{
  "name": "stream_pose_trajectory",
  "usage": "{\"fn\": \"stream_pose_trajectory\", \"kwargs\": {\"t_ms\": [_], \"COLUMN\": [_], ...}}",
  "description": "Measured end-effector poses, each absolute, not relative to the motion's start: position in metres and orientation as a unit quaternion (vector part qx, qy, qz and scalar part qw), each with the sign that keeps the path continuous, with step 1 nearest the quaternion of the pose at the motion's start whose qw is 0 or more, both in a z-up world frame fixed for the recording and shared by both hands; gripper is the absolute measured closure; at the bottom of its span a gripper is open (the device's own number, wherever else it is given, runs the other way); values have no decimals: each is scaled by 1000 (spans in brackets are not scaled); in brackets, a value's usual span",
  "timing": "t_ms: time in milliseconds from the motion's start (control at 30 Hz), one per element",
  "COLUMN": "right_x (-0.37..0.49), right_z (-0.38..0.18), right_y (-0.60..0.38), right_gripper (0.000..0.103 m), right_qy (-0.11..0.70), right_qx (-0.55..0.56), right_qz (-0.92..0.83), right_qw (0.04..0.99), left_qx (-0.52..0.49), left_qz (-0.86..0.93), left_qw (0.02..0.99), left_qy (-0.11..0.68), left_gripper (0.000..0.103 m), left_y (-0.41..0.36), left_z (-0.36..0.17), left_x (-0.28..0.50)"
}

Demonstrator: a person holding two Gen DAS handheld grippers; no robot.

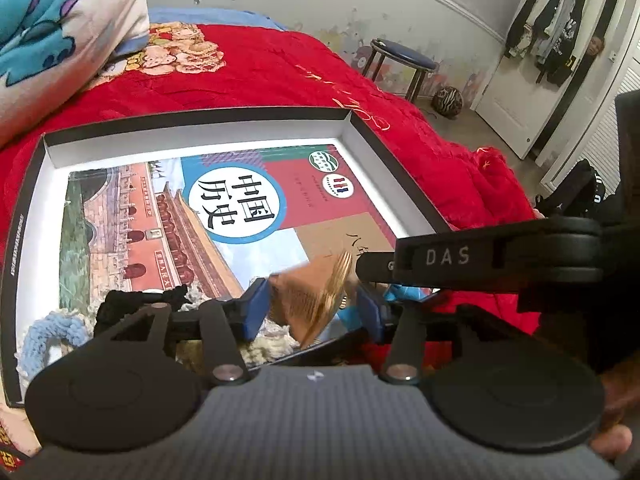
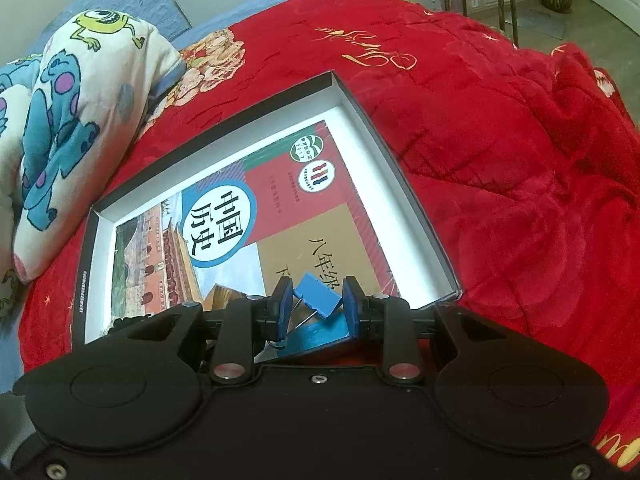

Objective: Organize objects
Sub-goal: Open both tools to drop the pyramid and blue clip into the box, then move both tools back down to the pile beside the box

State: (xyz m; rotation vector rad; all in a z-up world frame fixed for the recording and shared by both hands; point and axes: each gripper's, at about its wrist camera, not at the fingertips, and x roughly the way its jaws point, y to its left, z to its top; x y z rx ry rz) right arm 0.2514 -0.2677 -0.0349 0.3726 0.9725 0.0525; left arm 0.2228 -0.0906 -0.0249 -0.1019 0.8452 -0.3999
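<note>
A shallow box with black rim (image 1: 200, 117) (image 2: 224, 120) lies on the red bed cover and holds a history textbook (image 1: 168, 216) (image 2: 280, 208). My left gripper (image 1: 310, 308) is shut on a brown folded fan with a gold edge (image 1: 316, 296), just above the book's near edge. My right gripper (image 2: 316, 304) is shut on a blue binder clip (image 2: 318, 294), held over the book's near right corner. The right gripper's body (image 1: 480, 258) shows in the left wrist view, close beside the fan. Yarn pieces, blue (image 1: 52, 336), black (image 1: 140, 300) and cream (image 1: 272, 344), lie in the box near the left fingers.
A red quilt (image 2: 500, 160) covers the bed. A cartoon-print pillow (image 2: 72, 128) lies at the left, next to the box. A stool (image 1: 404, 60) and a ball (image 1: 447, 101) stand on the floor beyond the bed, near a white door (image 1: 540, 60).
</note>
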Motion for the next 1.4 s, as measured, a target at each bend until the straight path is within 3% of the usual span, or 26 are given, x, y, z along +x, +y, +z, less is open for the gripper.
{"fn": "stream_pose_trajectory", "kwargs": {"t_ms": [100, 200, 300, 800, 1133, 1400], "right_x": [251, 250, 246, 195, 142, 92], "right_z": [-35, -34, -31, 64, 138, 167], "right_y": [-269, -271, -275, -286, -288, -274], "right_gripper": [76, 75, 65, 54, 48, 45], "right_qy": [464, 459, 447, 330, 254, 221], "right_qx": [182, 189, 201, 211, 191, 163], "right_qz": [28, 33, 43, 82, 71, 73], "right_qw": [867, 868, 871, 917, 946, 959], "left_qx": [-55, -58, -60, -81, -97, -82], "left_qz": [-204, -205, -204, -195, -205, -196], "left_qw": [889, 887, 889, 922, 942, 952], "left_qy": [407, 410, 406, 325, 247, 222], "left_gripper": [26, 22, 20, 15, 14, 13], "left_y": [-89, -87, -82, -31, -2, 0], "left_z": [-21, -16, -11, 74, 142, 165], "left_x": [223, 223, 224, 205, 158, 114]}}
